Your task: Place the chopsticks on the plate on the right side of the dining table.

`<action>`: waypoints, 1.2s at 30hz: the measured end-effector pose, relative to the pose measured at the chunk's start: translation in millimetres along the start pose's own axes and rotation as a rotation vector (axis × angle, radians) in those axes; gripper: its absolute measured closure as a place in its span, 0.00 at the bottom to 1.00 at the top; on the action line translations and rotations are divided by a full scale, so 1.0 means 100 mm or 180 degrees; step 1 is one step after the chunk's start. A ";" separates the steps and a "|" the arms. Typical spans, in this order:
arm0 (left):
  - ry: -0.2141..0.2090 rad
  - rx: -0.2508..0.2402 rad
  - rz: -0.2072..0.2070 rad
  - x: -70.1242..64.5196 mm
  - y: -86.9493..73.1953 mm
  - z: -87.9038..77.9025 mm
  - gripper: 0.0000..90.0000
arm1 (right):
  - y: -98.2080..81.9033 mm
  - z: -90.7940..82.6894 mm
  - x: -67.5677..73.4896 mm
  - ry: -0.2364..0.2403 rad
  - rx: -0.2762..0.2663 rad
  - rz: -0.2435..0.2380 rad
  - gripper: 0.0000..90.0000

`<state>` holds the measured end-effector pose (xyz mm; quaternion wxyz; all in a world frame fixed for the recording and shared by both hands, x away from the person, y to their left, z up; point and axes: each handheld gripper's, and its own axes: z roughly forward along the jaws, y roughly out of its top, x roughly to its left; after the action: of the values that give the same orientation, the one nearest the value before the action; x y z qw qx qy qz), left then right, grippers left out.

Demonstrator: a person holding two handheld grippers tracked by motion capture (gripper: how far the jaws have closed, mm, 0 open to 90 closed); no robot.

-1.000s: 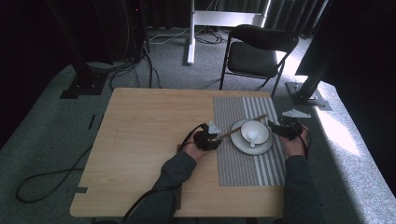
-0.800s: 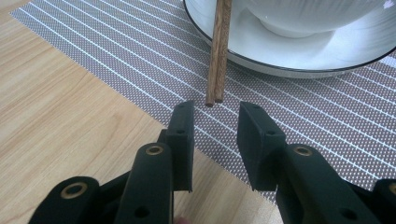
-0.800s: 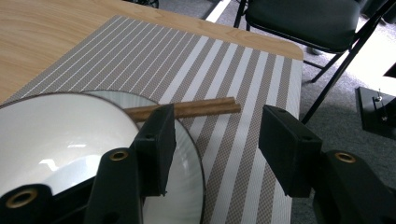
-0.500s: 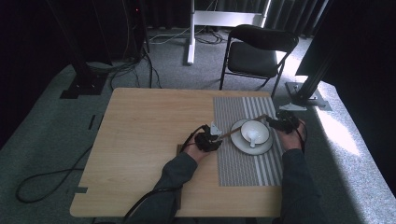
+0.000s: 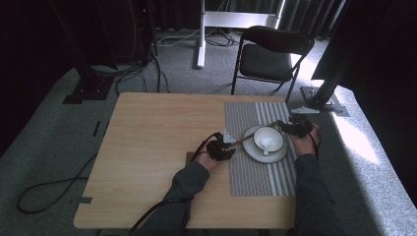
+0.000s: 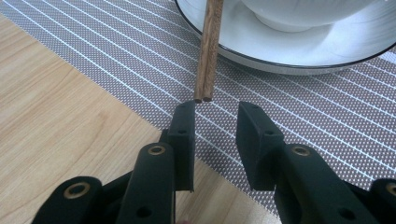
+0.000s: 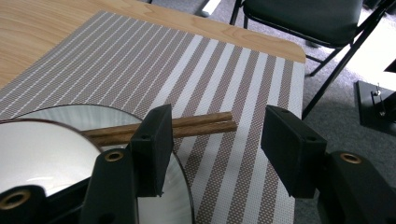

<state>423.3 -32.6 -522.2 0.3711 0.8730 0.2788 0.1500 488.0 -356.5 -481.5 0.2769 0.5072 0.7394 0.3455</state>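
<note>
A white plate (image 5: 255, 153) with a white bowl (image 5: 273, 135) and a spoon (image 5: 265, 145) in it sits on a striped placemat (image 5: 255, 177). One pair of brown chopsticks (image 6: 208, 51) leans on the plate's (image 6: 327, 51) left rim, its end just ahead of my left gripper (image 6: 215, 114). That gripper's jaws have just opened a little and touch nothing. A second pair of chopsticks (image 7: 187, 127) rests on the plate's (image 7: 180, 186) right rim. My right gripper (image 7: 218, 116) has just been opening, and the stick ends lie loose between its jaws. In the high view the left gripper (image 5: 232, 144) and right gripper (image 5: 286, 126) flank the plate.
The placemat (image 7: 140, 60) covers the right part of the wooden table (image 5: 157, 142), close to its right edge. A black folding chair (image 5: 270, 54) stands beyond the far edge. Cables trail from both grippers toward the near side.
The right gripper has shifted slightly toward the far side of the mat, and the second pair of chopsticks now lies on the plate's rim. The left hand has stayed in place.
</note>
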 end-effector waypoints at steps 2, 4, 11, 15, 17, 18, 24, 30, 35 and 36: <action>0.0023 0.0001 -0.0004 0.00 0.00 0.00 0.74 | 0.02 0.03 0.00 -0.0004 0.0011 0.0016 0.46; 0.0038 -0.0007 -0.0024 0.00 0.00 0.00 0.74 | 0.04 0.06 0.00 0.0001 0.0024 0.0038 0.45; 0.0118 -0.0013 -0.0091 -0.01 0.01 0.03 0.71 | 0.11 0.22 0.00 -0.0019 0.0114 0.0141 0.39; 0.0127 -0.0027 -0.0117 -0.01 0.02 0.05 0.71 | 0.12 0.28 -0.02 -0.0033 0.0147 0.0224 0.38; 0.0137 -0.0024 -0.0108 -0.02 0.03 0.05 0.71 | 0.12 0.32 -0.02 -0.0054 0.0195 0.0232 0.38; 0.0140 -0.0029 -0.0114 -0.02 0.03 0.05 0.72 | 0.12 0.34 -0.03 -0.0058 0.0214 0.0247 0.38; 0.0173 -0.0040 -0.0119 -0.04 0.06 0.07 0.77 | 0.12 0.39 -0.07 -0.0058 0.0243 0.0364 0.38; 0.0195 -0.0050 -0.0117 -0.05 0.06 0.07 0.82 | 0.09 0.46 -0.07 -0.0063 0.0295 0.0412 0.38; 0.0187 -0.0051 -0.0128 -0.05 0.07 0.08 0.82 | 0.11 0.49 -0.06 -0.0083 0.0285 0.0419 0.38; 0.0188 -0.0051 -0.0121 -0.05 0.08 0.08 0.82 | 0.11 0.50 -0.06 -0.0091 0.0297 0.0405 0.38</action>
<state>425.8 -44.8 -522.4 0.3724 0.8597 0.3050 0.1709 533.5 -347.7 -502.6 0.2409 0.5705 0.7169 0.3203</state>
